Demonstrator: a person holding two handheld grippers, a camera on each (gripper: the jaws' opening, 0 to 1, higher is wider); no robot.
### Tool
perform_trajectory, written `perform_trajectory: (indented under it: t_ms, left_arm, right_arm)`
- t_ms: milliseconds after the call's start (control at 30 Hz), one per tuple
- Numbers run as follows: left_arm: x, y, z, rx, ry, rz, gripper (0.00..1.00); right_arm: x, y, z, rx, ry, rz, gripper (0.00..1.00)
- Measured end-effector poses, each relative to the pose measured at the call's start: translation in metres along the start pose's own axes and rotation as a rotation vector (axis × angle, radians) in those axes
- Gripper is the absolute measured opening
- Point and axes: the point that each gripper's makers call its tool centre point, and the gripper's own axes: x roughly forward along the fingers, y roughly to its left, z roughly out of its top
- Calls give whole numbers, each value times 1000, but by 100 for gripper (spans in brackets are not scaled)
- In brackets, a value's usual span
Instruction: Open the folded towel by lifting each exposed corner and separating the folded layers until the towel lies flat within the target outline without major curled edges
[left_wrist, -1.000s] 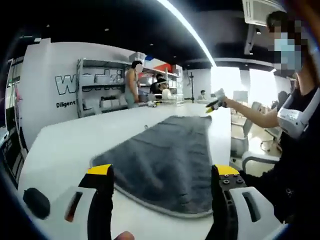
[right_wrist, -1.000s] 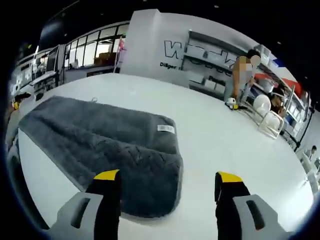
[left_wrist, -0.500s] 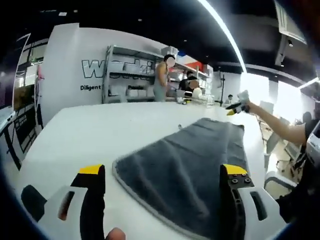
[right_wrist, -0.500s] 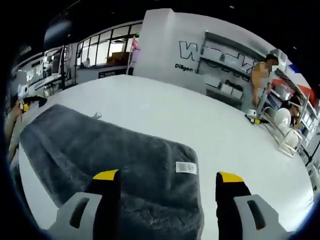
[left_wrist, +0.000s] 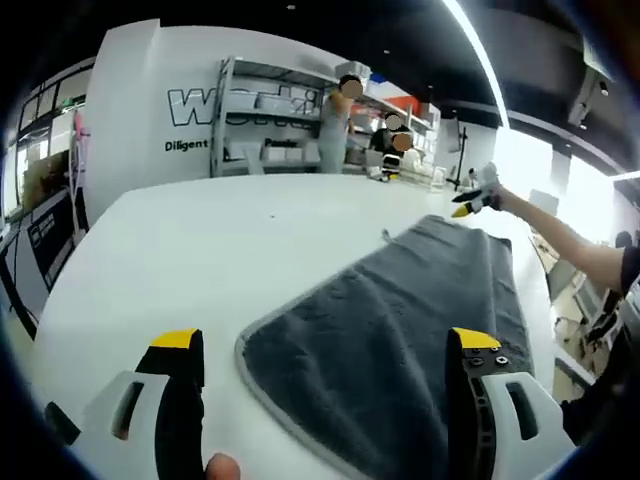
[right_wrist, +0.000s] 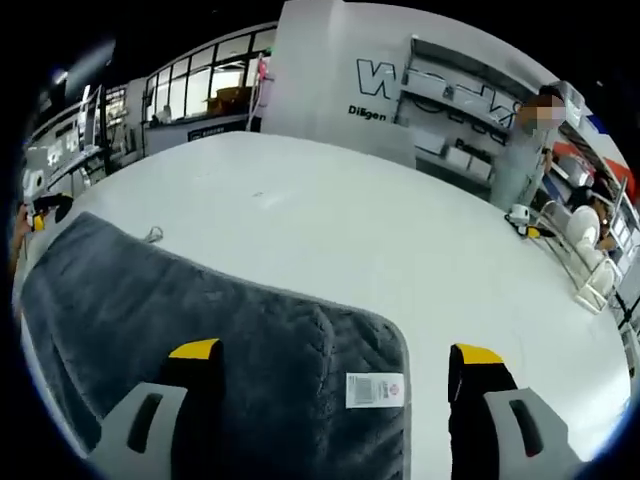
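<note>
A dark grey folded towel (left_wrist: 400, 340) lies lengthwise on the white table (left_wrist: 180, 260), its pale-edged rounded corner just ahead of my left gripper (left_wrist: 326, 345). That gripper is open, its jaws wide apart above the towel's near end. At the towel's far end, an arm holds my right gripper (left_wrist: 470, 195). In the right gripper view the towel (right_wrist: 200, 330) fills the lower left, with a white label (right_wrist: 375, 390) near its corner. My right gripper (right_wrist: 336, 352) is open over that corner and holds nothing. The left gripper (right_wrist: 40, 213) shows small at the far left.
Bare white table (right_wrist: 400, 240) stretches beyond the towel on both sides. Metal shelves (left_wrist: 270, 130) with people standing by them line the back wall. A rack of white dishes (right_wrist: 585, 250) stands at the table's far right.
Both views have shifted as the hands moved. The right gripper has come forward over the labelled corner, and the left one has drawn nearer its own end. The towel lies as before.
</note>
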Motion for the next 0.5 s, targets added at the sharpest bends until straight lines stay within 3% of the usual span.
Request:
perform_trajectory:
  t_ms: [133, 233, 300, 367, 500]
  left_arm:
    - [11, 9, -8, -21, 29, 19, 89]
    - [17, 11, -10, -27, 25, 24, 82]
    - [19, 12, -9, -9, 15, 39, 70]
    - [19, 22, -9, 0, 16, 92, 58]
    - [21, 35, -14, 3, 35, 139, 34]
  right_arm:
    - [18, -3, 0, 22, -4, -10, 91]
    - [21, -6, -5, 34, 9, -69, 75]
    - [23, -12, -6, 72, 12, -109, 63]
    - [29, -15, 2, 91, -31, -96, 53]
    - [38, -17, -3, 102, -14, -96, 45]
